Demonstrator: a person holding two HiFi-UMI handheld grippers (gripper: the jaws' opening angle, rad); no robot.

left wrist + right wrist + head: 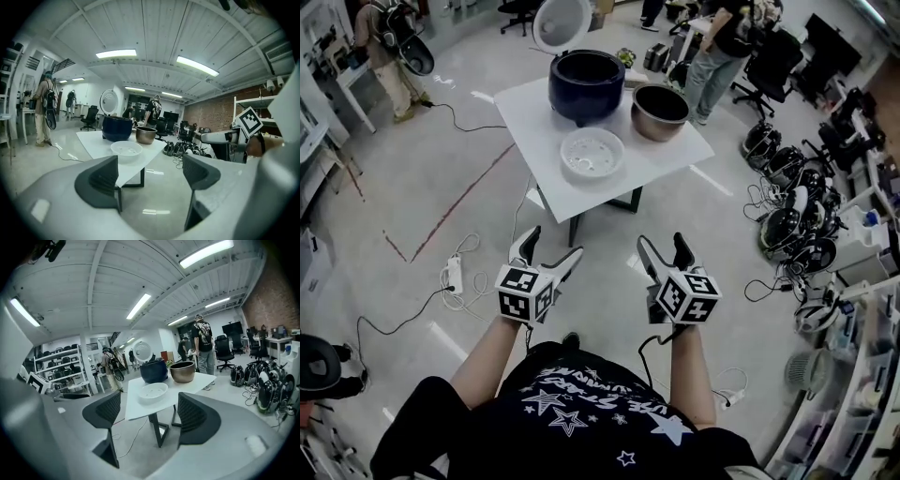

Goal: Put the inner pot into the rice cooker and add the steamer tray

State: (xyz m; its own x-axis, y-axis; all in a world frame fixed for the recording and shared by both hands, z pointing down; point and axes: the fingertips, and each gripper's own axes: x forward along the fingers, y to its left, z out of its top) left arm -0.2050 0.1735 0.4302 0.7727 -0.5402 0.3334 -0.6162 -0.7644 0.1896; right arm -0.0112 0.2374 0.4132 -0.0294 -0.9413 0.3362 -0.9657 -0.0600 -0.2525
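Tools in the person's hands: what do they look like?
The left tool and right tool are pale grey with two dark ribbed pads. Each carries a cube of black-and-white square markers. The shirt is black, short-sleeved, with white stars.

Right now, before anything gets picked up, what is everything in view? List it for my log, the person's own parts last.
table: one, white, ahead of the person
rice cooker: one, dark blue, far side of the table, its white lid raised
inner pot: one, bronze-coloured, on the table to the right of the rice cooker
steamer tray: one, white, on the table in front of the rice cooker
power strip: one, white, on the floor at the left
other cookers: a cluster, mostly dark, on the floor at the right
bystanders: at least two, standing beyond the table
left gripper: one, grey, open and empty, short of the table
right gripper: one, grey, open and empty, alongside it
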